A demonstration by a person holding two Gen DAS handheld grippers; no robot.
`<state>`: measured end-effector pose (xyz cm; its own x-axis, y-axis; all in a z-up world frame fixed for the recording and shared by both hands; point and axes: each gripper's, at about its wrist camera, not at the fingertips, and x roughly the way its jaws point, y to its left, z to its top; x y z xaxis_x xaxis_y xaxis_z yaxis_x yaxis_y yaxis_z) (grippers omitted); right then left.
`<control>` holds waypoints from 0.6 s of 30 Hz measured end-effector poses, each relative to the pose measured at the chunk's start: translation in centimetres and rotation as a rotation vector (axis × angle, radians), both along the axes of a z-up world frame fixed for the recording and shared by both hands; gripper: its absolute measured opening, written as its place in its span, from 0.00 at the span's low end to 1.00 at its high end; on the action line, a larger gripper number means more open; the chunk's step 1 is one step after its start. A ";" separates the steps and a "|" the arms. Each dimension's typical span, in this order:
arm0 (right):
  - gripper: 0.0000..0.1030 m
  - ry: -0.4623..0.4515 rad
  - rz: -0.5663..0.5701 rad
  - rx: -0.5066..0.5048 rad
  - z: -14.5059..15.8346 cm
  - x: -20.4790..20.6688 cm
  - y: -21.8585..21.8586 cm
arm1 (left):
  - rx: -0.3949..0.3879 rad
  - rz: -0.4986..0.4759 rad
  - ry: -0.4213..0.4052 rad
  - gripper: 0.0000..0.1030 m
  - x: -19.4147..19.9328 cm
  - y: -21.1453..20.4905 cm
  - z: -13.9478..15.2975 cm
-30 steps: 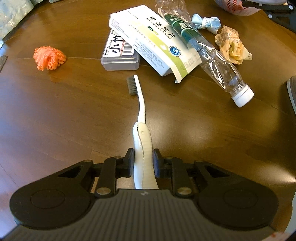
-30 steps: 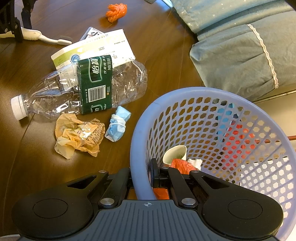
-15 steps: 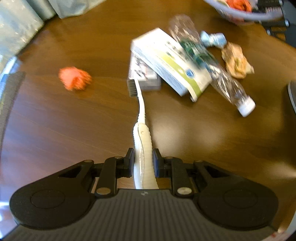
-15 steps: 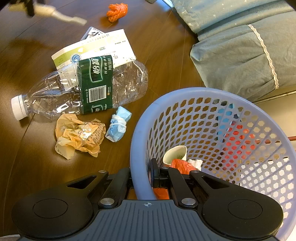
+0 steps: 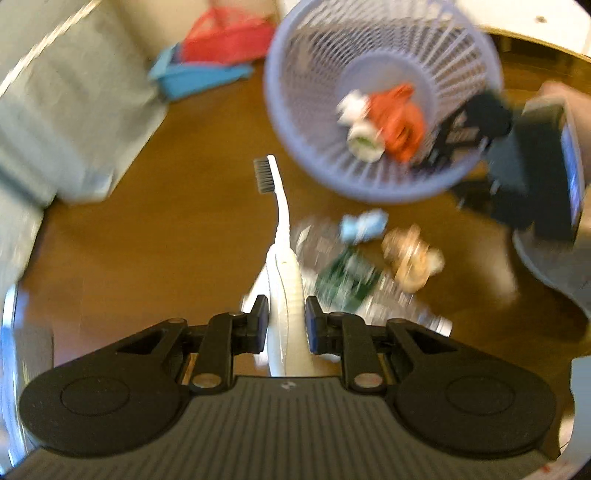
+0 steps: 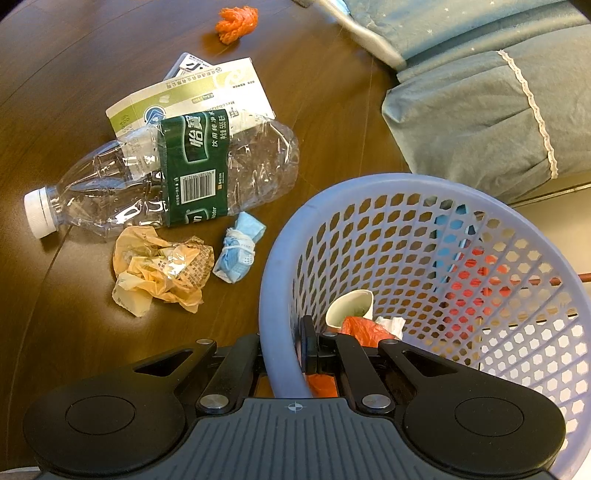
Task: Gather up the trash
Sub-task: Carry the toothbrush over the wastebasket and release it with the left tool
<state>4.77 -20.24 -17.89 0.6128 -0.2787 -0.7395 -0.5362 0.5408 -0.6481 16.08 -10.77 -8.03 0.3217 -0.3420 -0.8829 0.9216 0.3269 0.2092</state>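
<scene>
Since the earlier frames the left gripper (image 5: 282, 319) has risen off the table (image 5: 147, 251) with the toothbrush (image 5: 282, 258) and swung round, so its blurred view now looks down on the basket (image 5: 384, 107) instead of the box and the orange scrap. Its jaws are clenched on the white handle of the toothbrush, whose dark bristle head points up the picture, just left of the basket's rim and clear of it. The right gripper (image 6: 282, 341) has not shifted: its jaws are clamped on the near rim of the basket (image 6: 280, 266), one finger outside the wall and one inside. In the basket lie a paper cup (image 6: 351, 308), an orange bag (image 6: 365, 328) and a bit of white tissue (image 6: 393, 323). The rest of the trash lies on the table to the left of the basket: a crushed bottle (image 6: 159, 184) with a green label and white cap, resting partly over a flat white and green box (image 6: 192, 99), which in turn covers a small clear case (image 6: 188, 66); a crumpled yellow wrapper (image 6: 159, 269) near the bottle's lower side; a rolled blue mask (image 6: 240, 247) just beside the wrapper, close to the basket's wall; and an orange scrap (image 6: 236, 20) well apart at the far edge. Grey-blue cushions (image 6: 480, 92) lie beyond the basket.
</scene>
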 end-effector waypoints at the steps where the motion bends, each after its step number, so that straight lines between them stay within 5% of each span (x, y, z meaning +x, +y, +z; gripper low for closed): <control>1: 0.00 -0.001 -0.001 0.001 0.0 0.0 0.0 | -0.013 -0.027 -0.002 0.16 0.1 -1.2 0.4; 9: 0.00 -0.010 -0.005 0.015 0.1 0.1 -0.1 | -0.097 -0.217 -0.023 0.17 -0.1 -11.1 2.4; 12: 0.00 -0.012 -0.010 0.021 0.1 0.1 -0.1 | -0.163 -0.193 0.002 0.30 0.5 -13.3 2.4; 18: 0.00 -0.018 -0.020 0.032 0.2 0.1 -0.4 | -0.174 -0.061 -0.012 0.30 1.9 -10.0 2.4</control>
<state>4.90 -20.66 -17.72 0.6206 -0.2673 -0.7372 -0.5134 0.5720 -0.6397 18.01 -20.79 -5.63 0.3056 -0.5084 -0.8051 0.9387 0.3028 0.1651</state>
